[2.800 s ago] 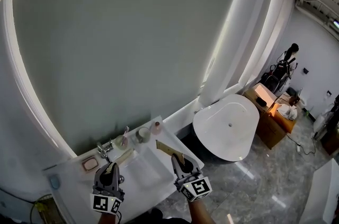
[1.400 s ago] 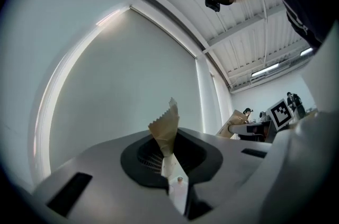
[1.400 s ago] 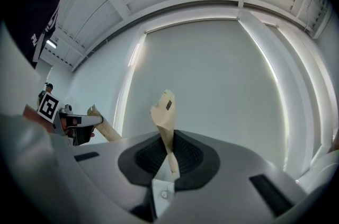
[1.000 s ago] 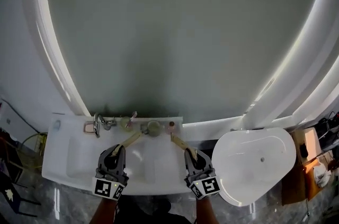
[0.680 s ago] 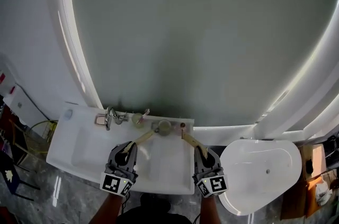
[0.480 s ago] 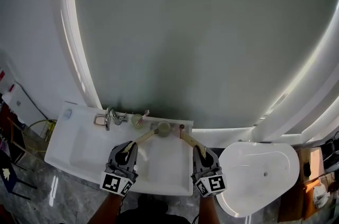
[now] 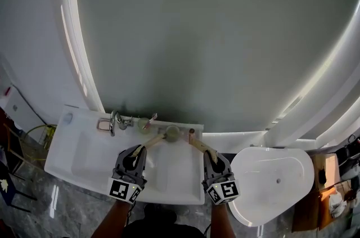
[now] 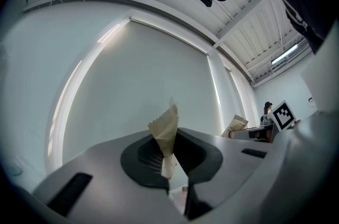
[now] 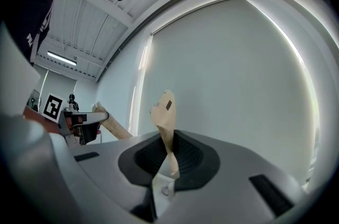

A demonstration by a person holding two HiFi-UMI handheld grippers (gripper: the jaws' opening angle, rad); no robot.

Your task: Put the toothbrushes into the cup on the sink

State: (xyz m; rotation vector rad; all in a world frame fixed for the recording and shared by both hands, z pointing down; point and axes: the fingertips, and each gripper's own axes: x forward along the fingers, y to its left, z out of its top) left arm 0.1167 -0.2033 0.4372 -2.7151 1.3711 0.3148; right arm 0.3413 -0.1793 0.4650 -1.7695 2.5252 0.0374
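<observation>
Your view swung square onto white sink (image 7: 67, 155) since earliest frame. You held left gripper (image 7: 136, 153) and right gripper (image 7: 208, 157) over basin, jaws pinched narrow on left toothbrush (image 7: 151, 143) and right toothbrush (image 7: 198, 146), both paper-wrapped. Wrapped tips pointed at cup (image 7: 172, 133) on back ledge, just beside it.

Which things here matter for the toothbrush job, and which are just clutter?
Job: left gripper shut on left wrapped toothbrush; right gripper shut on right wrapped toothbrush; grey cup; sink.
Lying about: faucet; soap dish; bathtub.
</observation>
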